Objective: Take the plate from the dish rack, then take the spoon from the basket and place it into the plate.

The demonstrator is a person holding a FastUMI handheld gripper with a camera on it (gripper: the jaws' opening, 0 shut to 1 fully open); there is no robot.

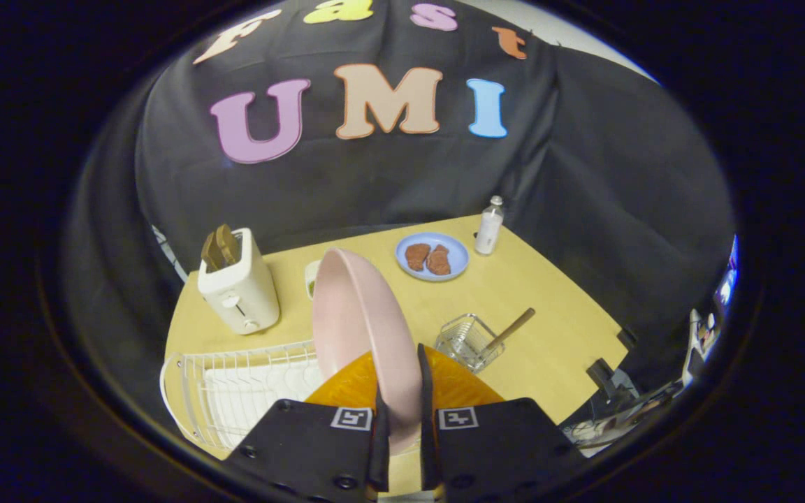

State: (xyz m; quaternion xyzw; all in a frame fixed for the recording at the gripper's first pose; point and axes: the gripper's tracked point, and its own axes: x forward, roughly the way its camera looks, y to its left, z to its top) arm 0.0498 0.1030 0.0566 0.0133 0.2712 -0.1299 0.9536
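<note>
A pink plate [357,318] stands on edge between my two fingers, held up above the table. My gripper [400,412] is shut on its lower rim, one finger [379,426] on each face. Behind the fingers lies an orange plate [455,384]. The white wire dish rack [235,391] sits just left of the fingers. Ahead and to the right stands a small clear basket [467,341] with a wooden-handled spoon [511,330] leaning out of it toward the right.
A white toaster [238,286] with toast stands beyond the rack on the yellow table [549,335]. A blue plate [432,257] with brown food and a small white bottle [489,225] sit at the far edge. A small cup [312,278] peeks out behind the pink plate.
</note>
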